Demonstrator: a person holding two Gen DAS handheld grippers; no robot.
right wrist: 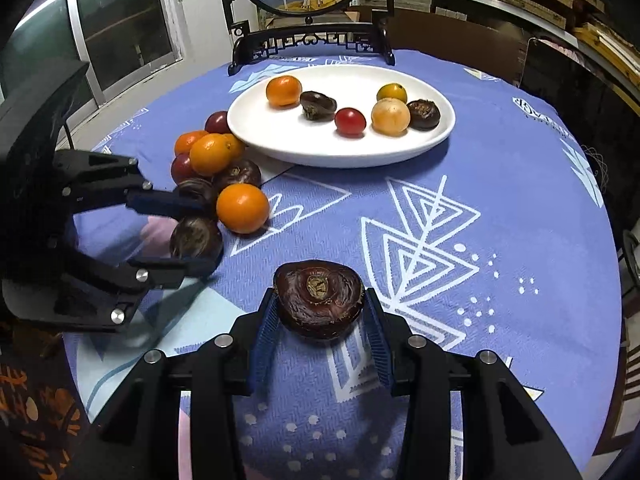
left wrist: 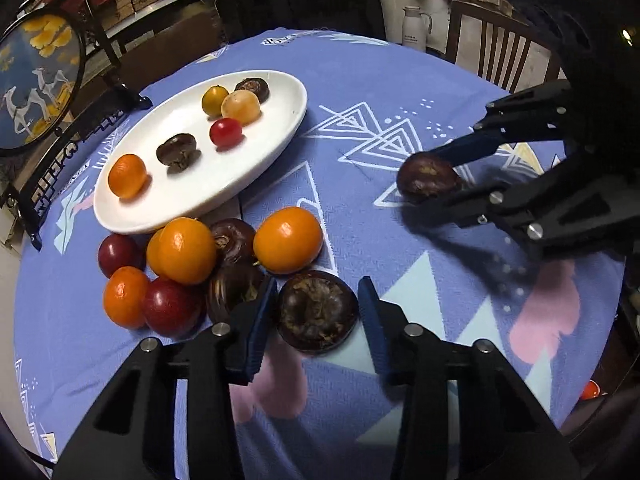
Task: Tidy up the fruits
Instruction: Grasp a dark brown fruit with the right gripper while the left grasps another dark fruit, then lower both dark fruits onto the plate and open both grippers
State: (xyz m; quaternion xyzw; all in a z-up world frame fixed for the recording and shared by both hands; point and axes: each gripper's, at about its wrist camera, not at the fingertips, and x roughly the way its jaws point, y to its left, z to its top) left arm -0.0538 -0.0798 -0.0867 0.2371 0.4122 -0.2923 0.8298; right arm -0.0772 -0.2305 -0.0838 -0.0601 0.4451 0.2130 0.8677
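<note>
A white oval plate holds several small fruits: orange, yellow, red and dark brown ones. Beside it lies a pile of oranges, red plums and brown chestnuts. My left gripper is open with its fingers on either side of a dark brown chestnut at the pile's edge. My right gripper is shut on another brown chestnut, low over the cloth.
The round table carries a blue patterned cloth. A black framed deer ornament stands behind the plate. Wooden chairs and a white flask lie beyond the table's far edge.
</note>
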